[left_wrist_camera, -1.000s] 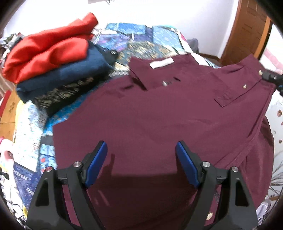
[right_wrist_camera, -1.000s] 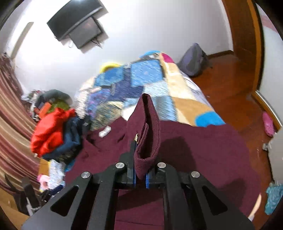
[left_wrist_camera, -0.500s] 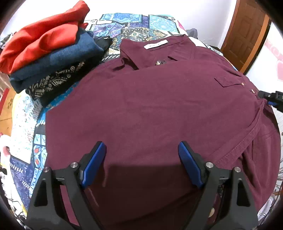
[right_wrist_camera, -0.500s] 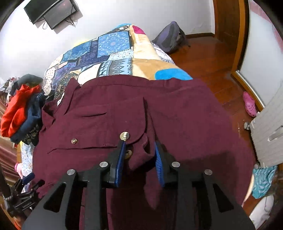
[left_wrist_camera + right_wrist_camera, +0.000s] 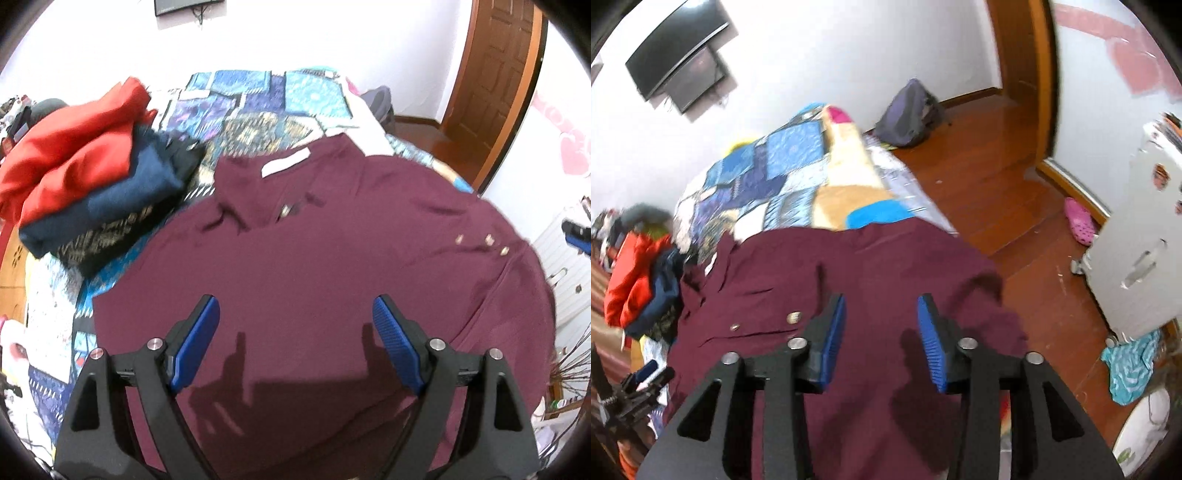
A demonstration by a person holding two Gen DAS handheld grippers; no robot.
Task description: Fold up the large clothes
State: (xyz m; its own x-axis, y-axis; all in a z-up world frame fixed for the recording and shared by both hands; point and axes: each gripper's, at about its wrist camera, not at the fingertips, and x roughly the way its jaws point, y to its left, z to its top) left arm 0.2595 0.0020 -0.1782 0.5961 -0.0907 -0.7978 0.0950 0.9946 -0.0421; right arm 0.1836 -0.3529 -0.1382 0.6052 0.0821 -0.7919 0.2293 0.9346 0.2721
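Maroon shirt (image 5: pixel 332 280) lies spread on the bed (image 5: pixel 258 96), collar far. My left tool (image 5: pixel 291 332) hangs wide apart, empty; right tool (image 5: pixel 881 332) is opening, nothing between. Next fold: pinch a side edge cleanly, lift low, avoid dragging the cloth.
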